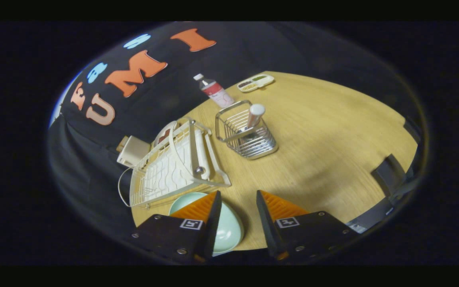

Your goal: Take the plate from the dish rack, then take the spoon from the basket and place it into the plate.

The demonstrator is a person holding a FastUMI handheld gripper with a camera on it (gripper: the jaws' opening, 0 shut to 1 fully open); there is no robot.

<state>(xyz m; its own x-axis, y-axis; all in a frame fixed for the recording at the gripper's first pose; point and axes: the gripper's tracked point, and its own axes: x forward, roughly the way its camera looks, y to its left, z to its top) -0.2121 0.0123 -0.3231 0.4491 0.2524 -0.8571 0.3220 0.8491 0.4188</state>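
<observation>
A pale green plate (pixel 230 228) lies flat on the wooden table (pixel 333 131), just in front of the white dish rack (pixel 165 172). My left finger covers part of it. My gripper (pixel 238 194) hovers above the table, open, with nothing between its fingers. Beyond the fingers stands a wire metal basket (pixel 262 146). A spoon (pixel 254 114) with a thick pale handle stands upright in it. The rack holds no plate that I can see in its slots.
A plastic bottle (pixel 216 92) with a red label stands behind the basket. A small divided tray (pixel 255 82) lies farther back. A pale box (pixel 132 150) sits behind the rack. Black straps (pixel 389 173) run along the table's right edge.
</observation>
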